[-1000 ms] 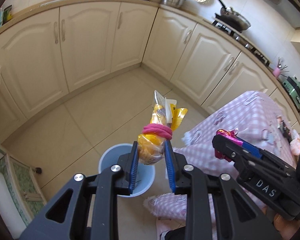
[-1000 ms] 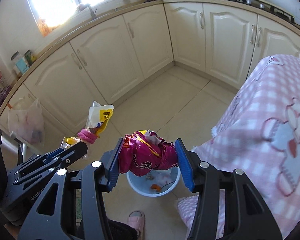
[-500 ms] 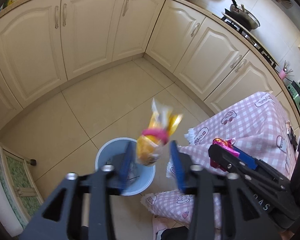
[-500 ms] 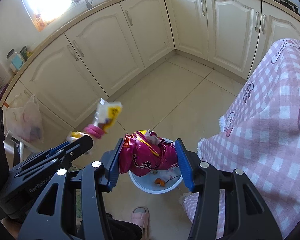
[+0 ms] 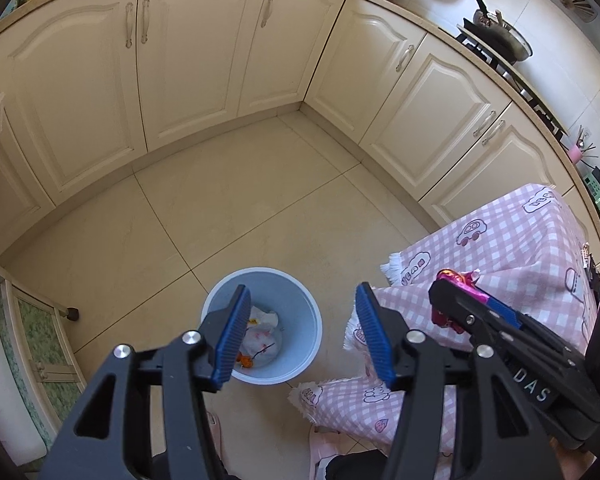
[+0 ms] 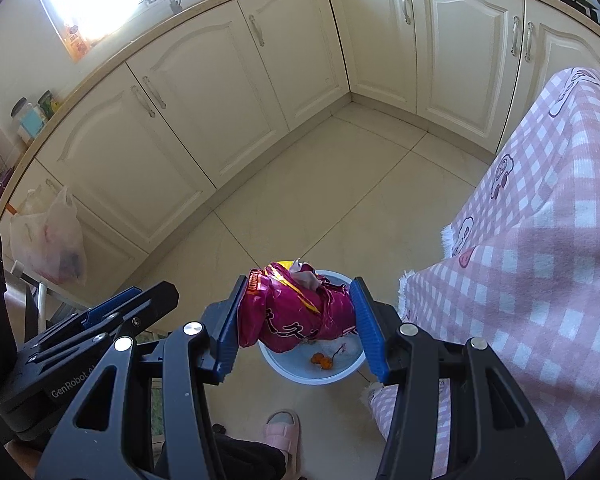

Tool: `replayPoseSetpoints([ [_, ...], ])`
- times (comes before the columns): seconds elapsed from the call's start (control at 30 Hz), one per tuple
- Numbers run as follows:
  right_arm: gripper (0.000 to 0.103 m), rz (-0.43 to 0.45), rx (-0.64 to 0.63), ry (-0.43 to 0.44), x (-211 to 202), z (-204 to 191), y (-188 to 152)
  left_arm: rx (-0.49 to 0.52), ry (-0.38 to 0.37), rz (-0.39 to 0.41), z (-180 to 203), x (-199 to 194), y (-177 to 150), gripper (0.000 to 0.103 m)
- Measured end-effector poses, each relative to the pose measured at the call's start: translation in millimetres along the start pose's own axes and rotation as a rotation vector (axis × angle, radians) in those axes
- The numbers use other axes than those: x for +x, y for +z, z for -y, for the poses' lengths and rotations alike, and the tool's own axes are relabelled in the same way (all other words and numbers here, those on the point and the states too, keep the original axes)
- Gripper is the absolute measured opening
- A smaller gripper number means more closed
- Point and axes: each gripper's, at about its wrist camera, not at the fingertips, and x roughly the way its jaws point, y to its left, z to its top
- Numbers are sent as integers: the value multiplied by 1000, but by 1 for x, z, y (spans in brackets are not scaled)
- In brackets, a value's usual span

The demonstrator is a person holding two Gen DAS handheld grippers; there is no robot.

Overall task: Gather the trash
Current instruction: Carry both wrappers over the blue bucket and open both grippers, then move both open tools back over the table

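Magenta wrapper [image 6: 296, 308] fills right claw [image 6: 298, 320]; left claw [image 5: 301, 338] opening, empty, over bin [image 5: 300, 300].

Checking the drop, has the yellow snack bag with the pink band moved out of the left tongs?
Yes. It has left the left tongs, whose jaws are opening with nothing between them above the blue bin; the bag is no longer visible.

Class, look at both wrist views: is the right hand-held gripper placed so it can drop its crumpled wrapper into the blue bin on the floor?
Probably yes. The right hand-held gripper grips the magenta wrapper with the open blue bin showing just beyond it. Nothing lies between them, and the checked tablecloth hangs off to one side.
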Motion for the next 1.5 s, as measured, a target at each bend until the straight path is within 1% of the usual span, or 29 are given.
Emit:
replayPoseSetpoints([
  [0.37,49,7,-32,11,3,-14,5,-29,9,22,-16,-11,0,54],
  [0.57,51,34,-66,32,4,-28,13,-52,17,43,-27,-20,5,54],
  [0.6,53,43,-72,36,4,-31,15,-56,21,45,-29,-20,6,54],
  [0.63,59,51,-78,35,4,-33,16,-61,24,46,-30,-21,6,54],
  [0.67,62,62,-85,20,5,-35,18,-67,28,48,-32,-21,7,54],
  [0.7,67,66,-88,5,5,-36,20,-73,30,49,-34,-22,7,54],
  [0.73,69,68,-87,4,5,-35,21,-76,29,49,-34,-23,7,54],
  [0.93,69,94,-70,-10,-12,-28,19,-60,21,64,-26,-33,8,54],
  [1.07,69,123,-48,-30,-35,-16,16,-28,2,79,-7,-44,8,54],
  [1.23,69,191,-15,-68,-78,6,8,31,-38,106,31,-63,2,54],
  [1.4,69,283,24,-137,-135,43,-7,119,-105,129,89,-81,-8,54],
  [1.5,69,336,67,-188,-168,72,-17,185,-143,136,131,-88,-15,57],
])
